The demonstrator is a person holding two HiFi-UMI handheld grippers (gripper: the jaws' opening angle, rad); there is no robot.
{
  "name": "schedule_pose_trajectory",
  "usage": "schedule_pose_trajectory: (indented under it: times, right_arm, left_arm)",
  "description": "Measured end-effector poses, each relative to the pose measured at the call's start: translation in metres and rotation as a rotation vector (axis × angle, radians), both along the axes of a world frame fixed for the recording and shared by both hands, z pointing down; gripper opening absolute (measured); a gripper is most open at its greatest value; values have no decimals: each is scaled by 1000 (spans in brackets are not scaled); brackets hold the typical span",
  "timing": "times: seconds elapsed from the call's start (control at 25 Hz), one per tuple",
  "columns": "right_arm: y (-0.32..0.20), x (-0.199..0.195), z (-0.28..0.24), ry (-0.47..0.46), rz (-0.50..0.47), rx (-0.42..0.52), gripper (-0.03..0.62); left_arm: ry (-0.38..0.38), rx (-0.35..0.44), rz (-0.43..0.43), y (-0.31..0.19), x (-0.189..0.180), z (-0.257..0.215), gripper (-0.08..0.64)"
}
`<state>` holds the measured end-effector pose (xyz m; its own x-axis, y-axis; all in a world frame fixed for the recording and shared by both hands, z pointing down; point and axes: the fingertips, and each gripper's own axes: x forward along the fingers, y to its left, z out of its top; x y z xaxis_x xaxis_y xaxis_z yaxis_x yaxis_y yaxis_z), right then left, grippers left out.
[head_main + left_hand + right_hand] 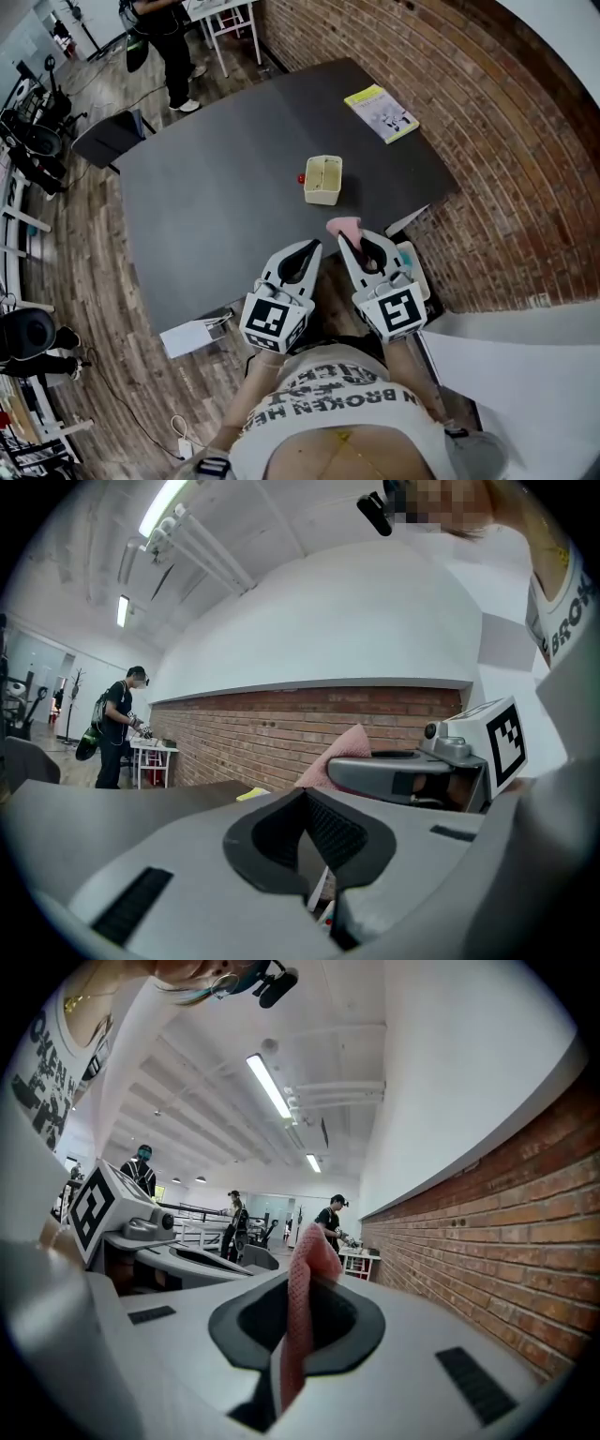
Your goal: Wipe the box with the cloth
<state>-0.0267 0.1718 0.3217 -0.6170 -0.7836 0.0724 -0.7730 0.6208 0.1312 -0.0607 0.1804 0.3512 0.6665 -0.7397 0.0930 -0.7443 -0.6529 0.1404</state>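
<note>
Left tool [312, 247]: closed, nothing between its jaws. It sits over the near edge of the worktop [225, 169], just beside your right tool.
Right tool [349, 240]: clamped on the pink cloth [344, 226]. One fold pokes out past the tips and the rest hangs down between the jaws.
Cloth position: at the near edge of the worktop, not touching the box.
Box [323, 179]: pale, open-topped and upright near the middle of the worktop, straight ahead of both tools and well apart from them.
Red thing [302, 178]: small, just beside the box's left side. Too small to tell what it is.
Booklet [382, 113]: flat at the far corner by the brick wall, away from the box.
Background: a person stands at a white table past the far end of the worktop.
Done: you have the cloth in your grip, and that's all.
Left to do: all of the wiping. No face of the box shows any contact with the cloth.
Stage: early, judged as approach only.
Next, as a guess: carry the cloth up to the box. It looks light and may slide, so your free left tool could brace it.
</note>
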Motion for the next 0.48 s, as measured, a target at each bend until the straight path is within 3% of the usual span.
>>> schedule_pose_trajectory:
  times: [0.28,0.48]
  right_arm:
    - [-59,-32,10,26,-8,-9,17]
    - [-90,-28,13,17,28,-22,17]
  left_arm:
    - [2,-27,10,-56,-26,10,8]
    - [2,-60,26,-87,-29,20,8]
